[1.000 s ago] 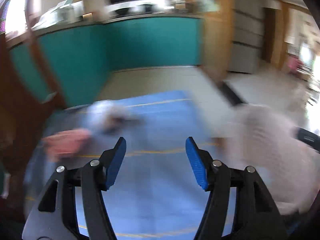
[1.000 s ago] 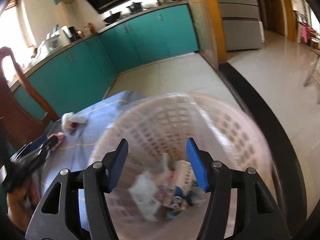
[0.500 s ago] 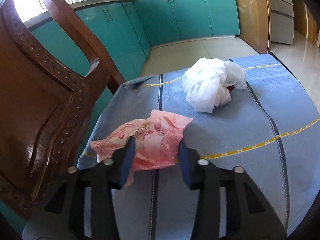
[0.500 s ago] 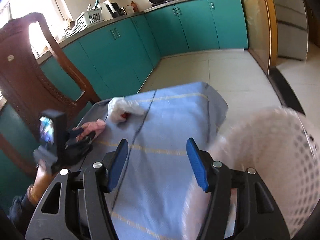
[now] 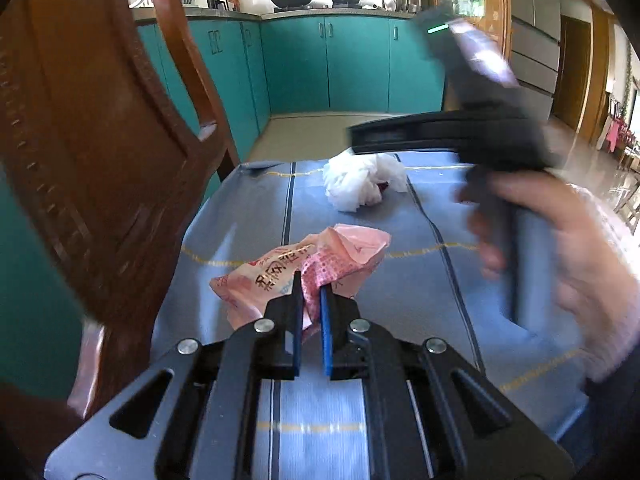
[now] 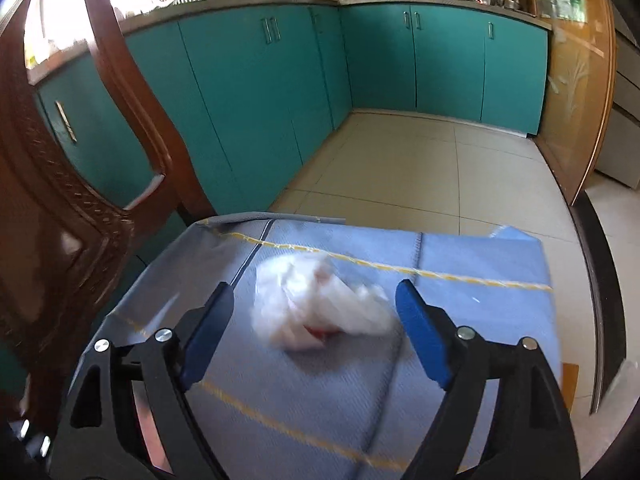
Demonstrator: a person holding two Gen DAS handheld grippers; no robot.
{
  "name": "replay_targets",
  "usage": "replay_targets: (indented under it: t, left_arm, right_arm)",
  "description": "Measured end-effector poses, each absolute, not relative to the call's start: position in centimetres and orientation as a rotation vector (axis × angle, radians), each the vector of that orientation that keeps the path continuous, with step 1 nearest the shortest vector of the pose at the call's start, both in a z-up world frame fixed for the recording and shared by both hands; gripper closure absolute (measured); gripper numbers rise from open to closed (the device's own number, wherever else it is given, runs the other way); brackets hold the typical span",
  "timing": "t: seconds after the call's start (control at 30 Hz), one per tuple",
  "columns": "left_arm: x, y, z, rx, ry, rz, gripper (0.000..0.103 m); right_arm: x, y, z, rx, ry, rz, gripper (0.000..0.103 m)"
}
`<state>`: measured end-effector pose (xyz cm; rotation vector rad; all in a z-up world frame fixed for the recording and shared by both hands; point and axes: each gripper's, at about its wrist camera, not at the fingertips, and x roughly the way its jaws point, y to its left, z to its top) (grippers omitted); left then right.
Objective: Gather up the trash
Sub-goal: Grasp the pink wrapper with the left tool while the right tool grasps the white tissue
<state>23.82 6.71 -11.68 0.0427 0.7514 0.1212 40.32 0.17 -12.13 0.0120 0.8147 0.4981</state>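
The pink wrapper [image 5: 304, 276] lies on the blue tablecloth [image 5: 400, 304], and the left gripper [image 5: 310, 292] has just clamped its jaws onto the wrapper's near edge. Beyond it sits a crumpled white tissue [image 6: 320, 308], nearer the table's far edge. The right gripper [image 6: 316, 308] has just spread its jaws wide, empty, either side of that tissue. A wooden chair [image 5: 100, 160] stands to the left.

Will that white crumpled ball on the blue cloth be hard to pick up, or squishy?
Probably squishy: the white crumpled wad looks like thin, wrinkled plastic or tissue, so it should squash between the open right gripper. It is likely very light. Its lumpy shape on the blue cloth suggests it won't roll.
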Motion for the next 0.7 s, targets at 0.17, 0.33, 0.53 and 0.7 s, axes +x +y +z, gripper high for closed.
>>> replay_targets:
  t: [0.17,0.33,0.53,0.7]
  left_arm:
    - [22.2,6.8,-11.1,0.047,0.75,0.12,0.094]
    - [22.0,6.5,-10.9,0.062,0.731,0.136,0.094]
    - [21.3,6.0,-10.6,0.047,0.716,0.169,0.094]
    - [20.0,4.9,-9.7,0.038,0.683,0.16,0.094]
  right_arm:
    - [41.2,3.1,-15.1,-0.085,0.88,0.459,0.022]
    - [40.4,4.1,-15.9,-0.148,0.875,0.468,0.045]
    - [37.8,2.6,-13.6,-0.164,0.887,0.508,0.069]
    - [34.7,-1.3,-10.2,-0.101,0.831,0.508,0.069]
